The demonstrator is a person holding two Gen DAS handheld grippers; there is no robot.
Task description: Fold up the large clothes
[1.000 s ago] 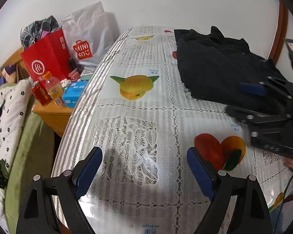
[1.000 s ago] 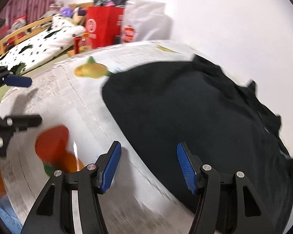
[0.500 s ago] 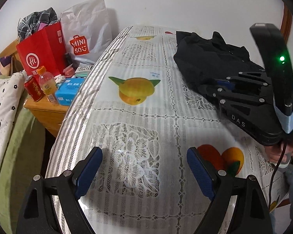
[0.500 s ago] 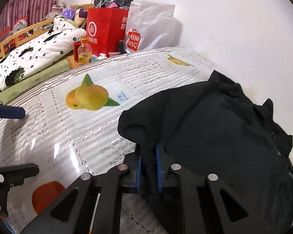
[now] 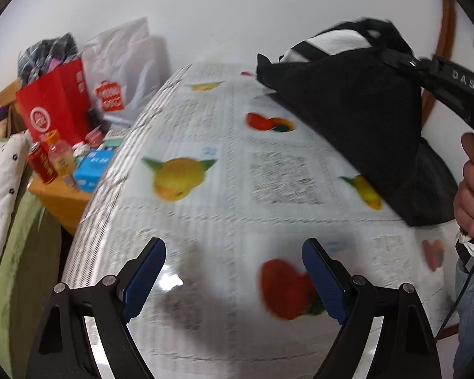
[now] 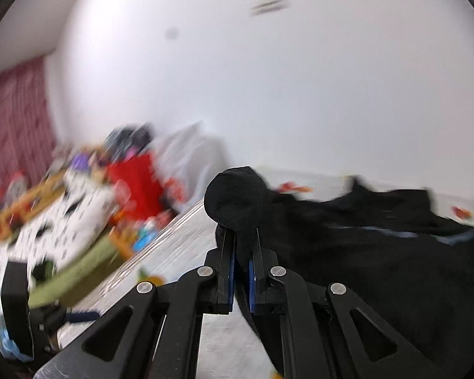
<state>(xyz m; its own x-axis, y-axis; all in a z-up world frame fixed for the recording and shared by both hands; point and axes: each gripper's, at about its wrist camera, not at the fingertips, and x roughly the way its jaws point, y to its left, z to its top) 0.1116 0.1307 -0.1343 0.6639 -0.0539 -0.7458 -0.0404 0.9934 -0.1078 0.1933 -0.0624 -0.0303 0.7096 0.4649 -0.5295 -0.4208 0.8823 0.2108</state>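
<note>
A large black garment [image 5: 357, 120] hangs in a draped sheet above the right side of the table [image 5: 224, 189], which has a fruit-print cover. My right gripper [image 6: 242, 252] is shut on a bunched edge of the black garment [image 6: 379, 252] and holds it up; the rest trails on the table. It also shows in the left wrist view [image 5: 391, 53], high at the right. My left gripper [image 5: 233, 271] is open and empty, low over the table's near end.
Left of the table a wooden stand [image 5: 60, 195] holds a red bag [image 5: 53, 107], a white bag [image 5: 123, 72], a bottle, a can and a blue box. A bed with a spotted quilt [image 6: 47, 221] lies further left. A white wall is behind.
My right gripper, shut on the garment's edge, has lifted it high off the table. My left gripper has stayed open over the near end, and its view has tilted up.
</note>
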